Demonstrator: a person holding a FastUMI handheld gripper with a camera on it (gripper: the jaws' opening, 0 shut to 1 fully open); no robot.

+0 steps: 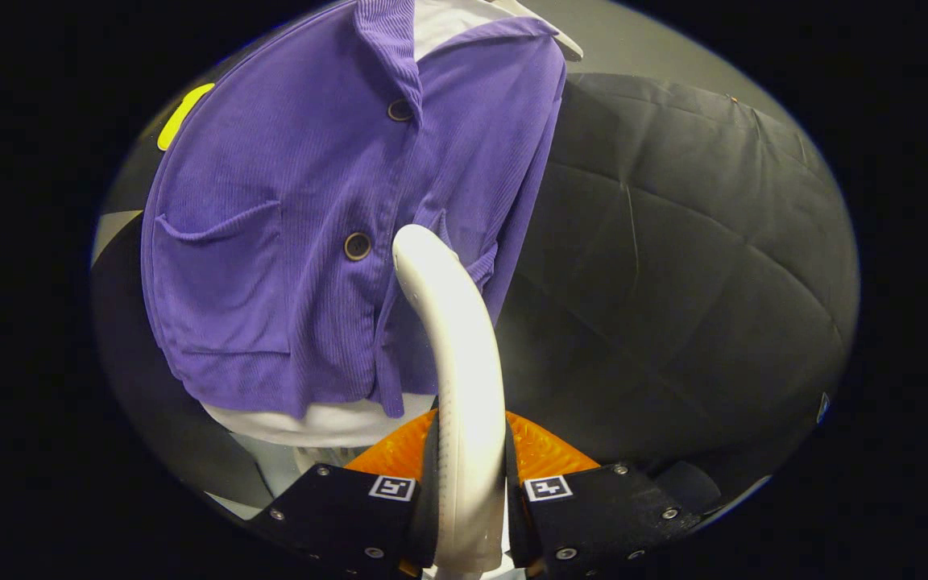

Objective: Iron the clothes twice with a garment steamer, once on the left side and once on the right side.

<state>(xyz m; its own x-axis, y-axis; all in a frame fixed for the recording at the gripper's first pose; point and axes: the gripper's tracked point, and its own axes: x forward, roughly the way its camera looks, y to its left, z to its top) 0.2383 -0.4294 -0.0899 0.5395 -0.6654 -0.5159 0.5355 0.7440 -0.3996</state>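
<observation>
Purple and soft, the jacket (287,234) hangs over a white shirt (327,423), just past the fingers. The gripper (468,491) pinches the white steamer (460,362) by its handle, both fingers pressing its sides. The steamer's head touches the jacket near the lower button (357,246). The steamer looks hard, smooth and maybe slippery, so hold the handle tight. The cloth looks light and would bend easily.

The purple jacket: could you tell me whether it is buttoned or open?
Buttoned: the purple jacket has its front panels overlapped at both buttons; the gripper holds the steamer.
</observation>
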